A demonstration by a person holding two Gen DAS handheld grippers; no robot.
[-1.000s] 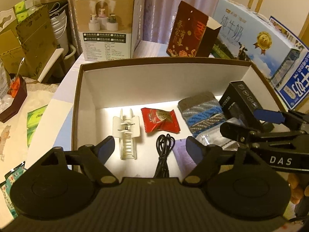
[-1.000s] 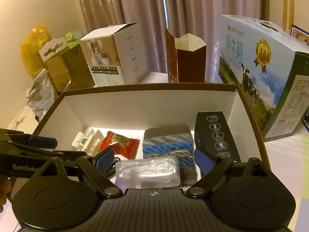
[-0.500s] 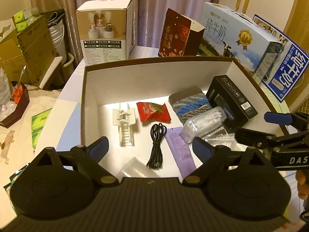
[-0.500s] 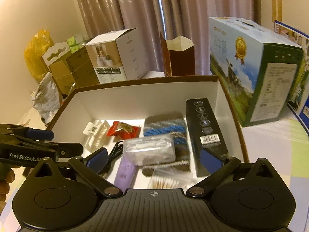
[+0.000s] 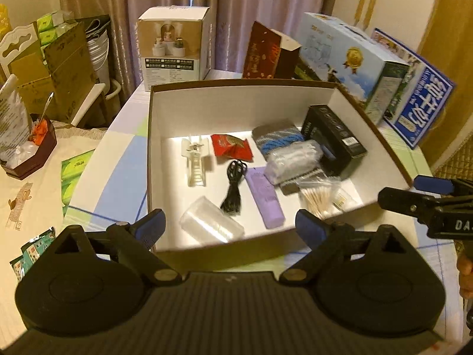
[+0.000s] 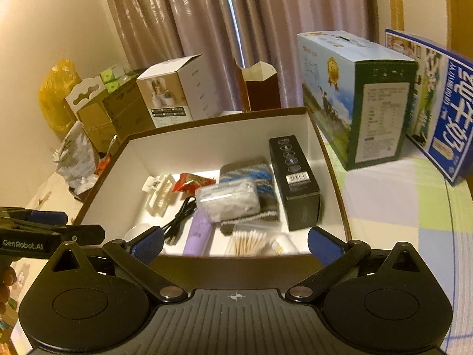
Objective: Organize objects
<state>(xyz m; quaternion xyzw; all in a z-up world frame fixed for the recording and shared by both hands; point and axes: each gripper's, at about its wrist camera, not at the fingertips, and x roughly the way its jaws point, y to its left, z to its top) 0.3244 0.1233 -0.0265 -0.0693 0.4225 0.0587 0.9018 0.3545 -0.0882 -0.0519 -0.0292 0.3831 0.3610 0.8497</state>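
Note:
A brown box (image 5: 236, 94) with a white inside (image 6: 207, 145) holds several items: a white hair clip (image 5: 196, 162), a red snack packet (image 5: 232, 148), a black cable (image 5: 233, 186), a purple sachet (image 5: 266, 198), a knitted blue-grey pouch (image 5: 276, 140), a clear case (image 6: 227, 199) lying on the pouch, a black carton (image 6: 294, 177), cotton swabs (image 5: 316, 198) and a clear cup (image 5: 210, 224). My left gripper (image 5: 229, 226) is open and empty above the box's near wall. My right gripper (image 6: 235, 241) is open and empty at the near wall too.
Behind the box stand a white product box (image 5: 174, 44), a dark red carton (image 5: 267, 51) and blue milk cartons (image 5: 351, 62). Cardboard boxes (image 5: 56, 65) and a small tray of clutter (image 5: 29, 153) lie to the left. Green packets (image 5: 74, 174) rest on the tablecloth.
Both grippers have drawn back from inside the box to its near wall, so more of the box's contents show. Both stay open and empty.

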